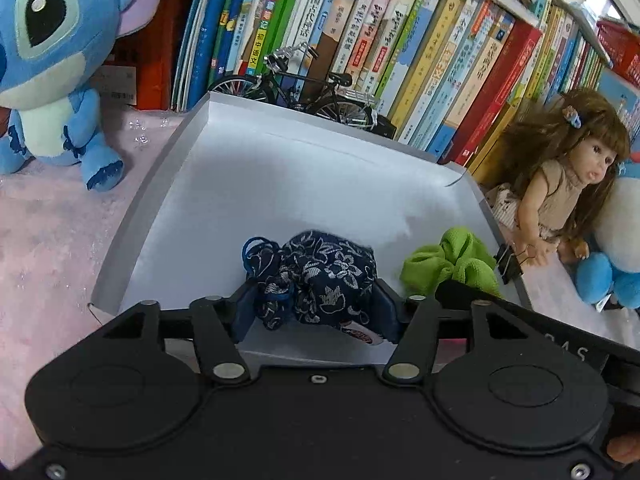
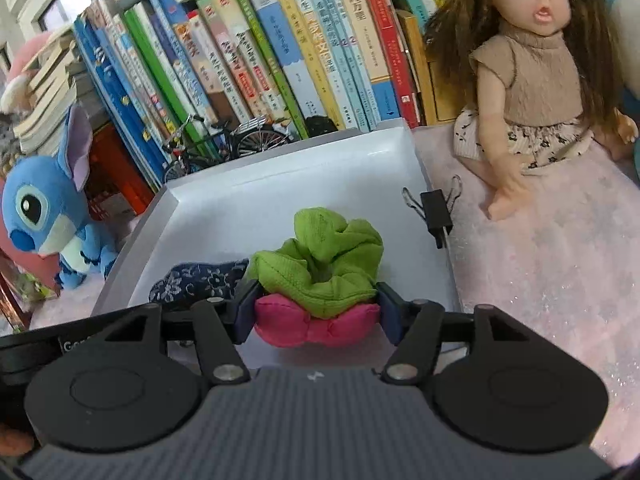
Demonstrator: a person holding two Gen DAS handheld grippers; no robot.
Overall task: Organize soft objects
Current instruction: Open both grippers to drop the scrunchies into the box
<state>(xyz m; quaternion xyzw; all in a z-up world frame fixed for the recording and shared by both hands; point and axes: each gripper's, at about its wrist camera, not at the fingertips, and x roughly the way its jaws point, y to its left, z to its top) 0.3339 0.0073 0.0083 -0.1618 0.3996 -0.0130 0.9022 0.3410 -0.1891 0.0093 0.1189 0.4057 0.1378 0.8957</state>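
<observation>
Left gripper (image 1: pixel 316 304) hides navy pouch (image 1: pixel 328 276) underside; grip unclear.

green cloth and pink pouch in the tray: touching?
Touching. The right wrist view shows the green cloth draped directly over the pink pouch, no gap between them, both between the right gripper's fingers.

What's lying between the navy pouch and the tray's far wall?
Nothing: only bare white tray floor lies beyond the navy pouch, shown in the left wrist view.
</observation>
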